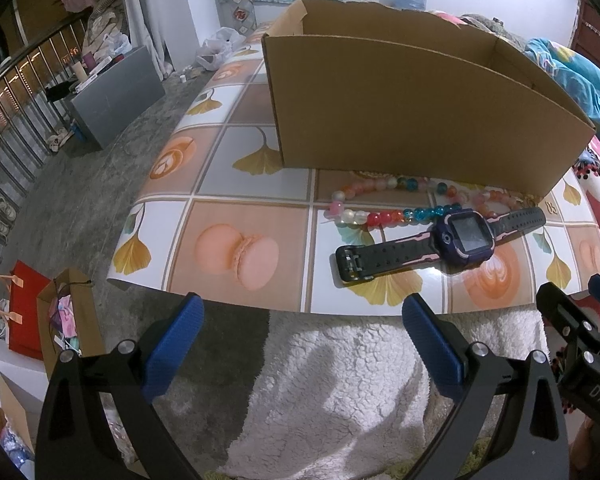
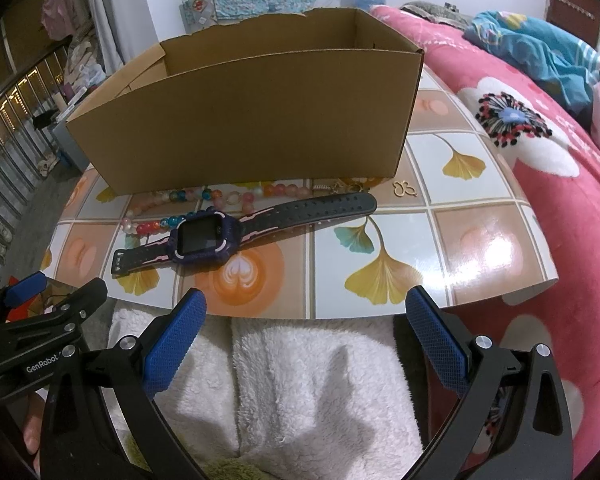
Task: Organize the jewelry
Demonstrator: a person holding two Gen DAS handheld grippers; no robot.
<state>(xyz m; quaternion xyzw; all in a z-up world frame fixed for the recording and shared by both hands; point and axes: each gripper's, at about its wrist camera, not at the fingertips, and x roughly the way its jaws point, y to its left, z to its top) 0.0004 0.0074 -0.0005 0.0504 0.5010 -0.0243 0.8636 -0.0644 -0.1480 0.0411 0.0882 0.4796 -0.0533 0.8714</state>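
A purple and black smartwatch (image 1: pixel 463 234) (image 2: pixel 204 236) lies flat on the patterned board (image 1: pixel 240 208) (image 2: pixel 439 216). A string of coloured beads (image 1: pixel 379 204) (image 2: pixel 204 200) lies between the watch and an open cardboard box (image 1: pixel 419 116) (image 2: pixel 252 120). A small gold butterfly charm (image 2: pixel 404 189) lies near the box's right corner. My left gripper (image 1: pixel 301 316) is open and empty, short of the board's near edge. My right gripper (image 2: pixel 305 310) is open and empty, also short of that edge; it shows at the right of the left wrist view (image 1: pixel 579 300).
The board rests on a white fluffy blanket (image 1: pixel 359 380) (image 2: pixel 300 380). A pink floral bedspread (image 2: pixel 559 184) lies to the right. To the left the floor drops away, with a red bag (image 1: pixel 24 312) and a grey box (image 1: pixel 116 96).
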